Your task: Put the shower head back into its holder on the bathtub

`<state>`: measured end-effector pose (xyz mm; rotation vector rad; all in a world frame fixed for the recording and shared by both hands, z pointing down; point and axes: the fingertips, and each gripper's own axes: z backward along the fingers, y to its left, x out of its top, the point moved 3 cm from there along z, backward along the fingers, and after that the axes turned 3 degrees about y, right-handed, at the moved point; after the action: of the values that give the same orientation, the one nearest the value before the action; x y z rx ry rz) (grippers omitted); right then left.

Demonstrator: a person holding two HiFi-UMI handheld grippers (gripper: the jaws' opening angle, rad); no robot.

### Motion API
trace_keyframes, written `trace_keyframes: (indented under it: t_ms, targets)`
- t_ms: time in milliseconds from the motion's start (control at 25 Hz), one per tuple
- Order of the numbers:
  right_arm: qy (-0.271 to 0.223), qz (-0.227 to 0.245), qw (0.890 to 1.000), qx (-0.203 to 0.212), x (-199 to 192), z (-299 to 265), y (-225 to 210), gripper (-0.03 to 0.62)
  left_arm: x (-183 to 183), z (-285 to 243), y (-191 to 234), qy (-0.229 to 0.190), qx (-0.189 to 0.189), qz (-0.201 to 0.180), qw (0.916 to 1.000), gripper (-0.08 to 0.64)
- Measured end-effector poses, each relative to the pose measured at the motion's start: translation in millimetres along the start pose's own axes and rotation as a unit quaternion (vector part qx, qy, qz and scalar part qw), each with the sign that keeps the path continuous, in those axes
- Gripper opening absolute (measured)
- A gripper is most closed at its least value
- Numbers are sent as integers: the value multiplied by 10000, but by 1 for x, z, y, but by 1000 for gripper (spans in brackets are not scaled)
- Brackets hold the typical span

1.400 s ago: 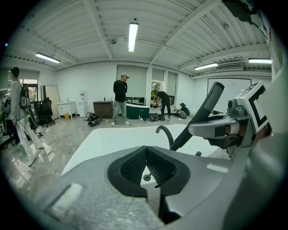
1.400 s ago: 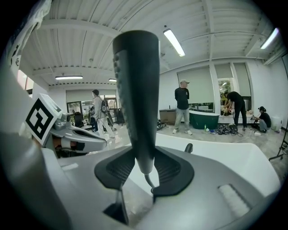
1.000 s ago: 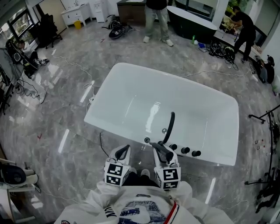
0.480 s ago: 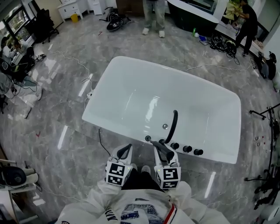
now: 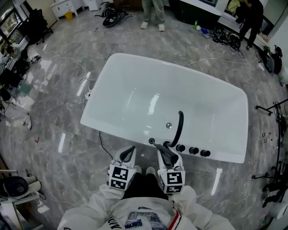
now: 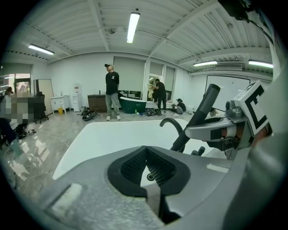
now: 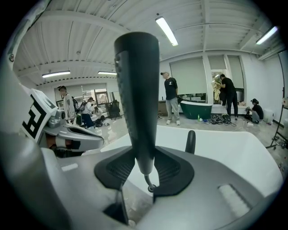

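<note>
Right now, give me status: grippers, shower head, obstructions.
Left gripper shut, empty. Right gripper clamped on shower head, at bathtub's near rim. Faucet and knobs close ahead.

Standing person [image 5: 153, 5] cut off above legs, holder [image 5: 151, 141] on bathtub [image 5: 135, 90] too small to tell

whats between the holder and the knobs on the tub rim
The black faucet stands between the holder and the three knobs; the head view shows it.

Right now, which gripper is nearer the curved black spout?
Right. The right gripper, clamping the shower head, is just short of the spout; the left gripper lies farther off, to its left.
</note>
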<state>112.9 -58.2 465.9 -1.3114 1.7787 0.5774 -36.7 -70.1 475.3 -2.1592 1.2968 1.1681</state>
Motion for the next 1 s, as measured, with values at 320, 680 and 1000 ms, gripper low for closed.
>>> trace_keyframes:
  t_ms: [320, 680, 1000]
  targets:
    - [72, -5, 9999, -148, -1, -13, -2, 137, -5, -15, 4, 20, -150, -5, 9999, 0]
    - [97, -64, 9996, -261, -9, -23, 0, 137, -25, -24, 15, 46, -108, 56, 9999, 0]
    - [193, -23, 9994, -290, -22, -33, 1, 137, -39, -38, 18, 20, -142, 158, 9998, 0]
